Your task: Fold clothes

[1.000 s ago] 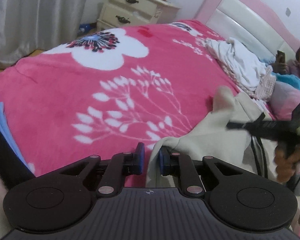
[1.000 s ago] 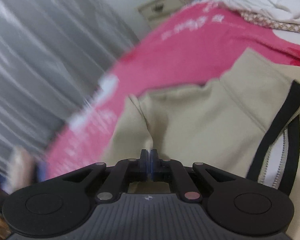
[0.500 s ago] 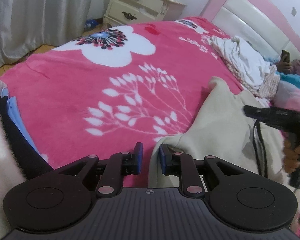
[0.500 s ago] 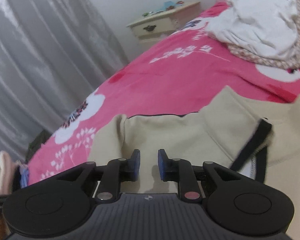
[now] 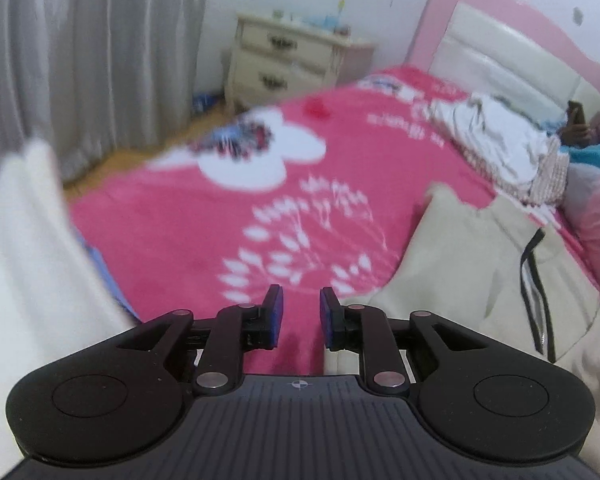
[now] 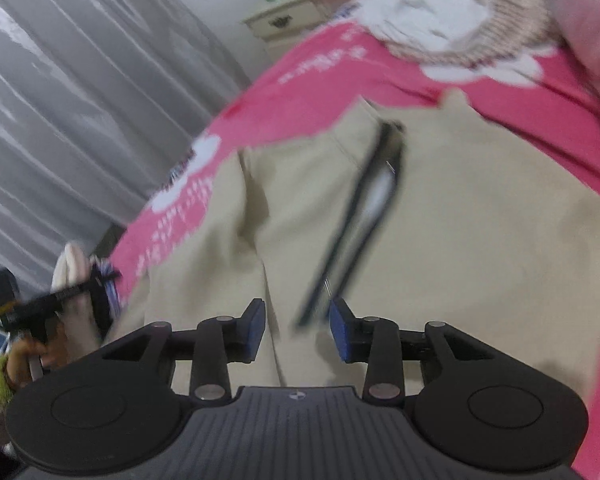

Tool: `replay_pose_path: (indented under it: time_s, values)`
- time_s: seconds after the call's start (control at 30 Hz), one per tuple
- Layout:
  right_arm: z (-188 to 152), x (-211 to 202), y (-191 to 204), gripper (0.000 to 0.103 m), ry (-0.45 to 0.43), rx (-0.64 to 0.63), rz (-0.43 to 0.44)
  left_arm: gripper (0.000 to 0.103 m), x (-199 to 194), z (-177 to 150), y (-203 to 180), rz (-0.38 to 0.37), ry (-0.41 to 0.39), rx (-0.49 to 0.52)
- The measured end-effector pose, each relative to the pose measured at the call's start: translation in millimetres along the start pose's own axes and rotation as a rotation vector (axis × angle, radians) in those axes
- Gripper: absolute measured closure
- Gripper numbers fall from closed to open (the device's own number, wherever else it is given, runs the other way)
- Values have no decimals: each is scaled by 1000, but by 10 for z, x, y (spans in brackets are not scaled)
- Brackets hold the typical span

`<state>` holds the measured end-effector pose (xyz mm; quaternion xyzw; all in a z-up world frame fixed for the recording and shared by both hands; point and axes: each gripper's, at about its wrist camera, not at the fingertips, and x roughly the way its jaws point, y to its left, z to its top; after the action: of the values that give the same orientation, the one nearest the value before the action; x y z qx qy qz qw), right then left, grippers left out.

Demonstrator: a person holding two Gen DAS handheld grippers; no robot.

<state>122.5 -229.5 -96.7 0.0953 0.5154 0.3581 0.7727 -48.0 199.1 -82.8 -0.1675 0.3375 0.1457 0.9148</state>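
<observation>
A second ago my right gripper (image 6: 296,330) was pinching a fold of the beige jacket (image 6: 440,216); now its jaws are opening, nothing between them, above the jacket's black zipper. My left gripper (image 5: 300,316) jaws are also opening, empty, beside the jacket's edge, where earlier fabric was sitting between them. The jacket is lying flat on the pink blanket (image 5: 188,216) of the bed.

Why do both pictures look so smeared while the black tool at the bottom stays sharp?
Left wrist view: the blanket and nightstand smear, the left tool crisp. Right wrist view: the beige jacket streaks, the right tool sharp, since each camera rides its tool.
</observation>
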Motion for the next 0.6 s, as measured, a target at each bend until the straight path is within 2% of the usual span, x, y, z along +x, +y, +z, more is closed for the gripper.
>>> replay_pose_path:
  time_s: [0.07,0.17,0.2,0.27,0.33,0.4,0.5,0.6]
  values:
    - [-210,-161,-24,60,37,37,-1,74,-38,-93,-121,-107,88,-9]
    - [-551,-264,-53,48,107,100,22,72,-71,-252,-320,-287,244,-26]
    - [-650,-273,-54,47,118,107,22,72,-82,-305,-386,-347,296,-32]
    - [-827,-259,-68,47,123,115,2,72,4,-495,-560,-484,458,-58]
    - [-949,-230,-118,47,117,148,-14,71,67,-684,-743,-572,579,-59]
    - [-1033,-186,-179,47,120,187,-8,71,120,-844,-902,-626,671,-63]
    - [-1113,-160,-199,47,128,195,7,71,183,-1016,-1104,-670,760,-57]
    - [-1134,-129,-219,50,126,206,11,71,209,-1105,-1248,-661,766,-25]
